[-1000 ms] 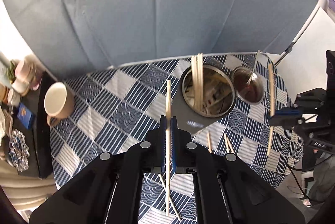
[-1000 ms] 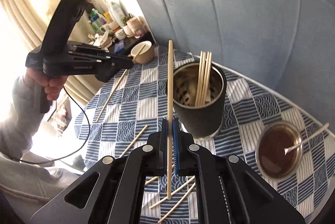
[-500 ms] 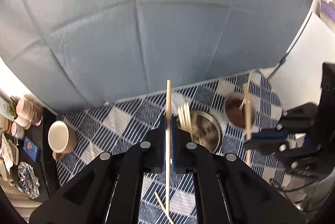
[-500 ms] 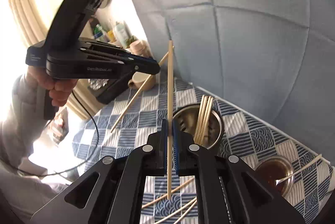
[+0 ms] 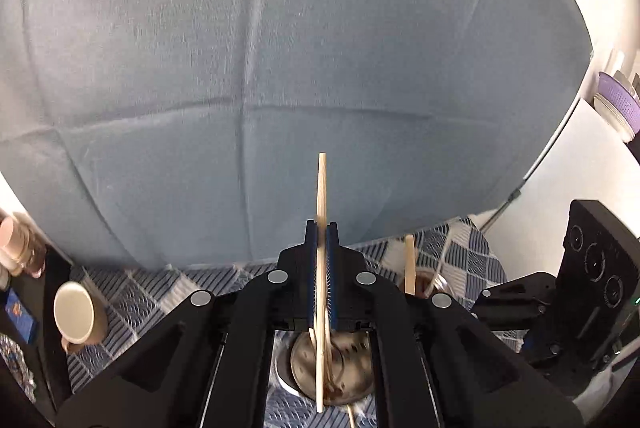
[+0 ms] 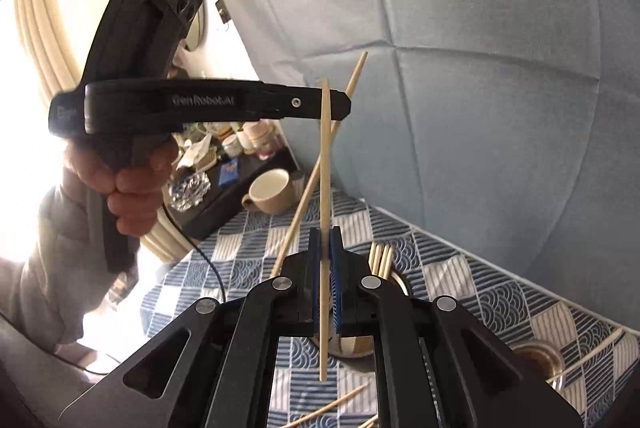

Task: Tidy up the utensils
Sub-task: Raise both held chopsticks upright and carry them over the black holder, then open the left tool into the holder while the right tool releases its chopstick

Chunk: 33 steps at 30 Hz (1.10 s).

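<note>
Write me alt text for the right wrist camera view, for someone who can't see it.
The right gripper is shut on an upright wooden chopstick above a blue-and-white patterned tablecloth. To its left a hand holds the left gripper, which clamps a second, slanted chopstick. More chopsticks stand in a metal holder just behind the right gripper.

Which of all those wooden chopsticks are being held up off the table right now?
Two: one clamped in the left gripper, one in the right gripper. The others stand in the metal holder or lie on the checked cloth.
</note>
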{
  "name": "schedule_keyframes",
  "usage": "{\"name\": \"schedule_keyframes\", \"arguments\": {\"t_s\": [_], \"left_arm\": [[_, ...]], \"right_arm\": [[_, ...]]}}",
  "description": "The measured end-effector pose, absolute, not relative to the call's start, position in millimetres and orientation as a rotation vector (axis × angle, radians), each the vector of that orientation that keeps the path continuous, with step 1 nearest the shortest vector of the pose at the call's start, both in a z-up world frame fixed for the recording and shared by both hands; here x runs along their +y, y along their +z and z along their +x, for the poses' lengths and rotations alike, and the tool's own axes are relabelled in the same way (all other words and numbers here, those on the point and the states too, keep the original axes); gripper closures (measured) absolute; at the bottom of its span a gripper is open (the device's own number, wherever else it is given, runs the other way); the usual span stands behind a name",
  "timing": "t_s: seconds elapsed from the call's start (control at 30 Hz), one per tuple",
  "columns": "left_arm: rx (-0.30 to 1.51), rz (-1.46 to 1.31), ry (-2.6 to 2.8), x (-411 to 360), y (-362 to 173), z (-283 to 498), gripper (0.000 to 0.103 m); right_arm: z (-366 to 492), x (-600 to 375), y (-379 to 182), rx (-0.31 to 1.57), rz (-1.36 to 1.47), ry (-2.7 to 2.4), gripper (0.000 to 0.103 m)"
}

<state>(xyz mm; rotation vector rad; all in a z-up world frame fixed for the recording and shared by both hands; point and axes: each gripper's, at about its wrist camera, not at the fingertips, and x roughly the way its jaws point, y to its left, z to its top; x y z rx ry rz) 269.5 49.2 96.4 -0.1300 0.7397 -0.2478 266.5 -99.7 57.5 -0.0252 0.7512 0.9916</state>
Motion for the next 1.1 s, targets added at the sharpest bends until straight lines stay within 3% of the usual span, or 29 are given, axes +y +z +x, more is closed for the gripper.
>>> {"name": "schedule_keyframes", "arguments": {"t_s": [0.5,1.1], "left_arm": [[0.544,-0.207,-0.243,47.0,31.9,245.8,0.098],[0.589,-0.181,-0.241,45.0,-25.7,218.8,0.098]], "right_arm": [[280.9,-101.3,13.2,0.685,0.033,0.953,0.098],[284.6,-112.6,-40.7,0.794,0.094,0.909,0.097]]}}
